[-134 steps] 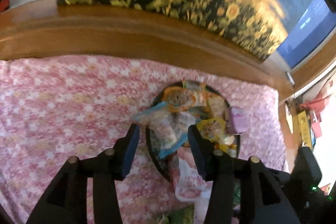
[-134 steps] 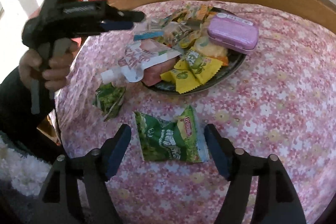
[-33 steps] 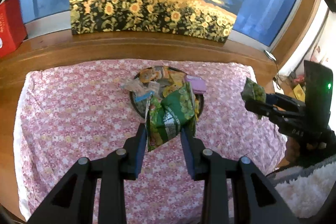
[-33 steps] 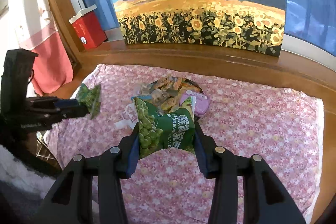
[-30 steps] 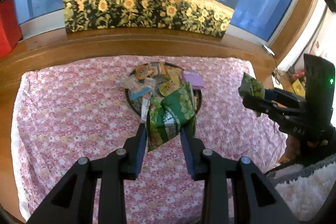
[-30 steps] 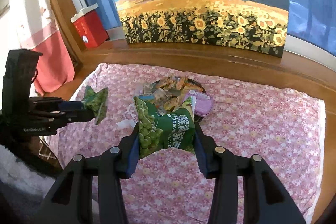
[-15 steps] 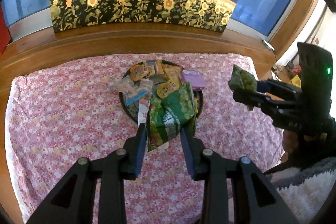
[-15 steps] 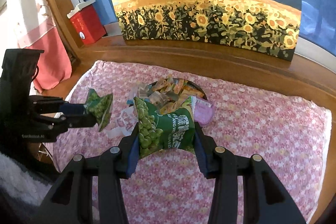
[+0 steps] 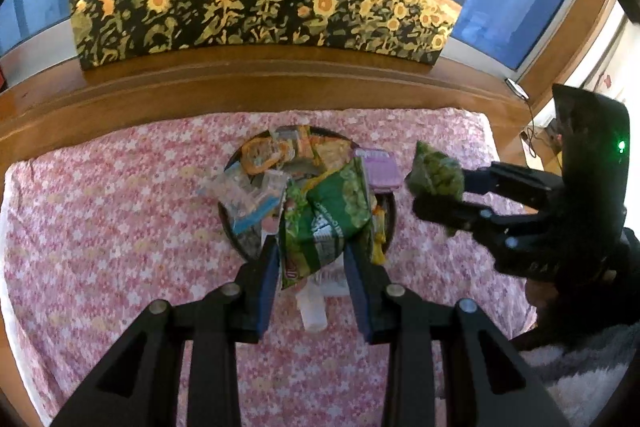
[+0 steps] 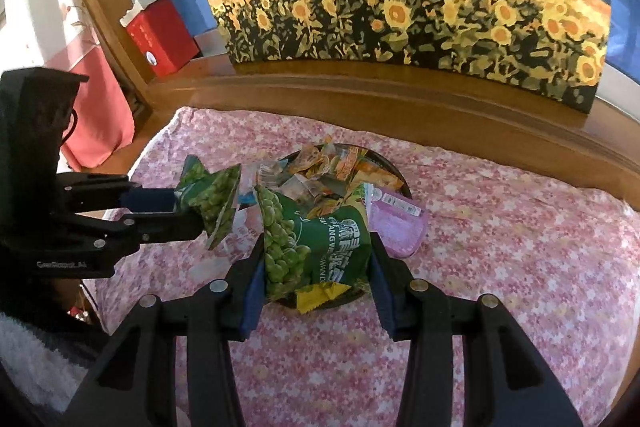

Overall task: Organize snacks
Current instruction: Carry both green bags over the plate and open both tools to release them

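Left gripper [image 9: 312,251] fingers clamp a crumpled green-pea bag [image 9: 324,219]. Right gripper [image 10: 316,259] fingers pinch a green-pea packet [image 10: 316,247]. Both hang over the piled snack plate [image 9: 232,235]. We judge it best to lower each onto the heap one at a time, release low, and avoid nudging the purple case [image 10: 394,223] perched at the rim.

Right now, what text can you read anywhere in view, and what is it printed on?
"GenRobot.AI": body of the left gripper.
"SUANG W..." and "...SWAN D", both cut off, plus white Chinese characters I cannot make out: green pea bag in the jaws of the right gripper.
Too small or blurred: labels on the red box and purple case, print on the small pea pack.
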Demonstrator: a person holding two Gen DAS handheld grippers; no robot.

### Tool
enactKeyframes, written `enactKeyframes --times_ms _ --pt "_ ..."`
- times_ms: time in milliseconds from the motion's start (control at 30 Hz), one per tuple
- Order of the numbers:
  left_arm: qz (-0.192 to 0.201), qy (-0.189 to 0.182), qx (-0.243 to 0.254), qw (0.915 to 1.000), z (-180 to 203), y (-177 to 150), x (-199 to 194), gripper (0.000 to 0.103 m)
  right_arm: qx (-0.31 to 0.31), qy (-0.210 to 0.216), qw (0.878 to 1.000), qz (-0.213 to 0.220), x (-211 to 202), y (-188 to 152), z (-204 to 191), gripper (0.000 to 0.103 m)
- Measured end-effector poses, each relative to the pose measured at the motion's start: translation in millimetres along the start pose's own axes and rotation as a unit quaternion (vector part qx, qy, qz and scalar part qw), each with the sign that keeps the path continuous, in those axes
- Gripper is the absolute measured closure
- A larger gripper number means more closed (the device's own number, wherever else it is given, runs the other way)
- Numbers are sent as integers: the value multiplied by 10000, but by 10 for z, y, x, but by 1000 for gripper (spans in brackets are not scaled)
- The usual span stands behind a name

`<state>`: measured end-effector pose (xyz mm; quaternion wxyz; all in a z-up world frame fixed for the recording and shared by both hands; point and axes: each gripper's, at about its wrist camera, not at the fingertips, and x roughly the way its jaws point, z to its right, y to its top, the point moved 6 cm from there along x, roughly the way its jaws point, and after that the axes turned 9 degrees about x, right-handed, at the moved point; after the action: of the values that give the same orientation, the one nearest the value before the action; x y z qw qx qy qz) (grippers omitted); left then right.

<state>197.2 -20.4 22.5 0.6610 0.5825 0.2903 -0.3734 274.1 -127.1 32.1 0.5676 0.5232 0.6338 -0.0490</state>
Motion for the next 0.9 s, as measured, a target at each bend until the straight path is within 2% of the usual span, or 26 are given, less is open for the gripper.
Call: enactKeyframes --times_ms 300,500,600,900 --pt "-45 -3 122 9999 -50 235 274 69 -311 -36 9994 -132 273 172 -18 57" --pt "-187 82 135 9997 -134 283 456 69 -864 -511 9947 -214 501 244 -32 56" --pt "-276 127 156 9994 -156 273 530 69 -1099 -596 9918 -257 589 238 -47 56" --pt "-367 162 101 9991 -225 268 647 70 -1554 -594 9856 -302 761 239 -133 55"
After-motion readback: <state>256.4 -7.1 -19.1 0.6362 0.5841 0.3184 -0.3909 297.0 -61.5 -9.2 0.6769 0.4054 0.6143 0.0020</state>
